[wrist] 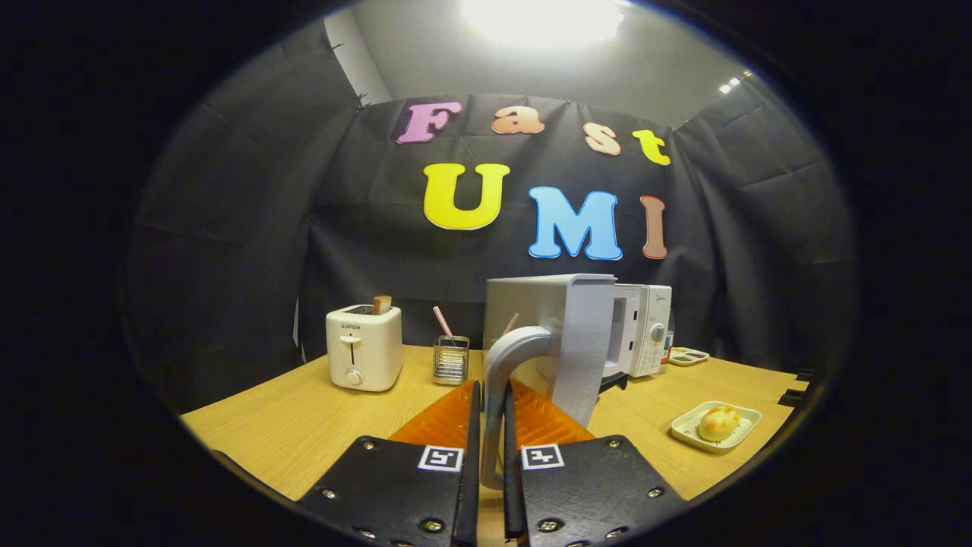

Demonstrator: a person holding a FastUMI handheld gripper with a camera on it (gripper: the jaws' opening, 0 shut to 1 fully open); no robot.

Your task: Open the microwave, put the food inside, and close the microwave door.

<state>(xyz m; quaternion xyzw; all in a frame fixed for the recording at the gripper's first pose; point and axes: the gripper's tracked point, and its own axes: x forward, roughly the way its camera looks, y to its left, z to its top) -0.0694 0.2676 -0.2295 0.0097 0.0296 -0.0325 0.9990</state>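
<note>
My gripper [492, 425] clenched on door handle [503, 372], both fingers pressing its bar: grip needed to swing door. Door [581, 342] of microwave [642, 330] stands wide open just beyond, edge toward me, cavity exposed for loading. Food [718, 422] waits on dish [687, 427], table [319, 410], off right. Toaster [364, 346] farther left, idle.

1. I'm looking at a booth draped in black cloth [364, 220], creased and wrapping round both sides.
2. Above the cloth there's a plain grey wall [456, 68], with a pale strip in the corner off to one side.
3. One big ceiling light [543, 19] is totally blown out; a smaller light [730, 85] sits off to the side.
4. The bench [304, 410] is light wood grain.
</note>
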